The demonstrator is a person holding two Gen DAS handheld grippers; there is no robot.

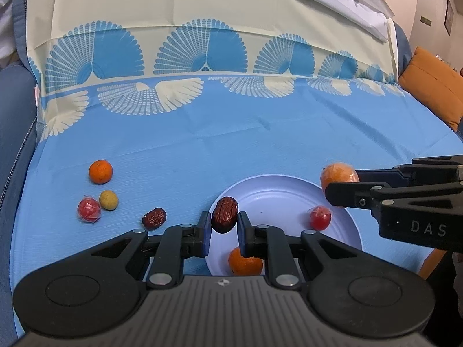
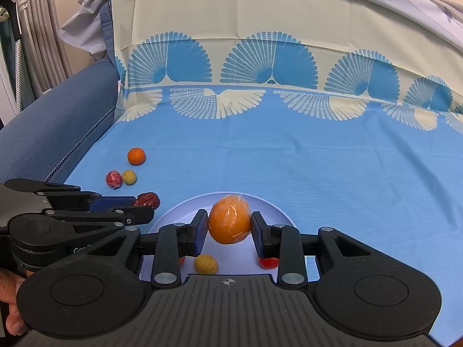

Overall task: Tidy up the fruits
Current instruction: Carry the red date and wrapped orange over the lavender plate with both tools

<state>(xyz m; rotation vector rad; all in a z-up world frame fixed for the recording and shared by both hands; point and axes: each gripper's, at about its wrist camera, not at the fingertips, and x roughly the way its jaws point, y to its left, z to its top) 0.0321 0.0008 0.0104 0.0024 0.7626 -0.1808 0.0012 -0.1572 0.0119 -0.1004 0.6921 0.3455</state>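
Note:
A pale blue plate (image 1: 277,190) lies on the blue cloth, also in the right wrist view (image 2: 272,202). My left gripper (image 1: 223,227) is shut on a dark red date (image 1: 224,214) above the plate's left rim. My right gripper (image 2: 229,228) is shut on a wrapped orange (image 2: 229,220) above the plate; the orange also shows in the left wrist view (image 1: 339,175). On the plate lie a small orange (image 1: 245,261), a wrapped red fruit (image 1: 320,217) and a yellow fruit (image 2: 205,263).
Left of the plate on the cloth lie an orange (image 1: 100,171), a wrapped red fruit (image 1: 88,209), a yellow fruit (image 1: 108,199) and another date (image 1: 154,217). A blue sofa arm (image 2: 58,121) runs along the left. An orange cushion (image 1: 434,86) stands far right.

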